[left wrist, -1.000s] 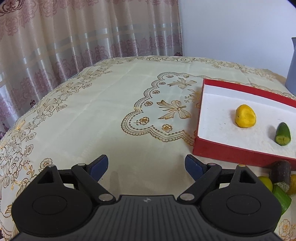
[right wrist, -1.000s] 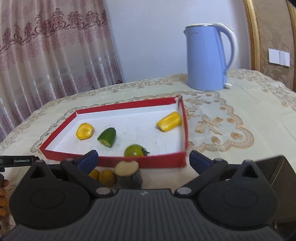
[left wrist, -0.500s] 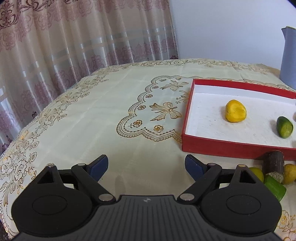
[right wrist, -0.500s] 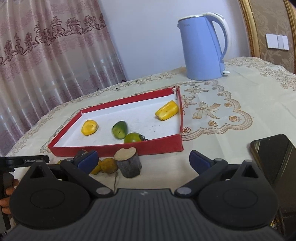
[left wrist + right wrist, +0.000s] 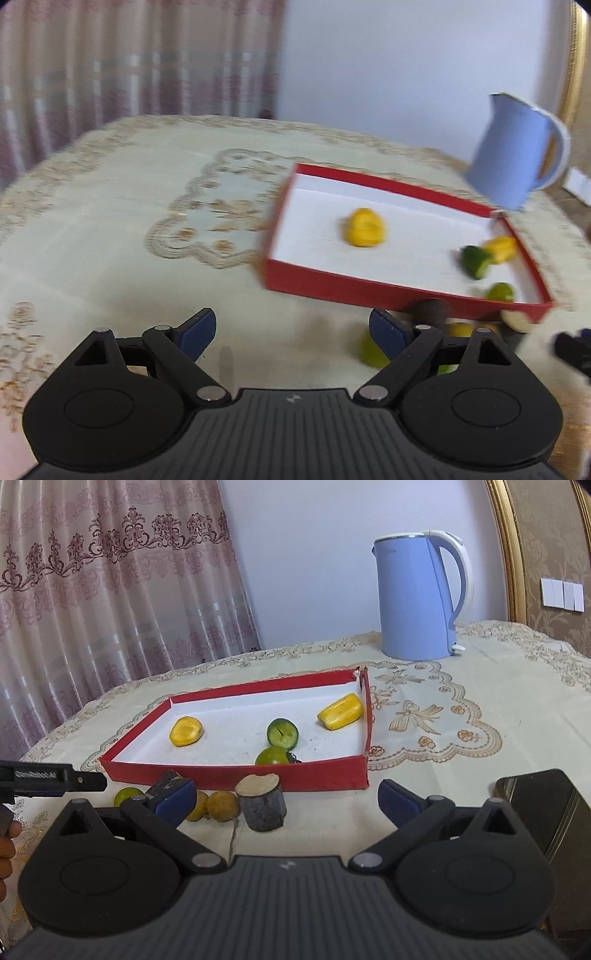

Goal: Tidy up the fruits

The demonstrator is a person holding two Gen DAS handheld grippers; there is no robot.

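A red tray [image 5: 325, 771] with a white floor holds a yellow fruit [image 5: 186, 731], a green cut piece [image 5: 282, 732], a green tomato-like fruit [image 5: 273, 756] and a yellow block [image 5: 341, 711]. The tray [image 5: 369, 293] also shows in the blurred left wrist view. In front of it lie a brown stub [image 5: 262, 802], two small yellow-brown fruits [image 5: 221, 805], another dark stub [image 5: 164, 778] and a green fruit [image 5: 127, 795]. My right gripper [image 5: 286, 799] is open and empty, just short of this group. My left gripper [image 5: 291, 328] is open and empty, left of the group; its body shows at the right view's left edge [image 5: 51, 775].
A blue kettle [image 5: 421, 594] stands behind the tray on the right. A dark phone [image 5: 543, 805] lies at the front right. A patterned cloth [image 5: 424, 716] covers the table. Curtains hang behind on the left.
My left gripper has swung right, so the tray and kettle now sit more central in its blurred view. My right gripper has backed off slightly and lowered. Both stay open.
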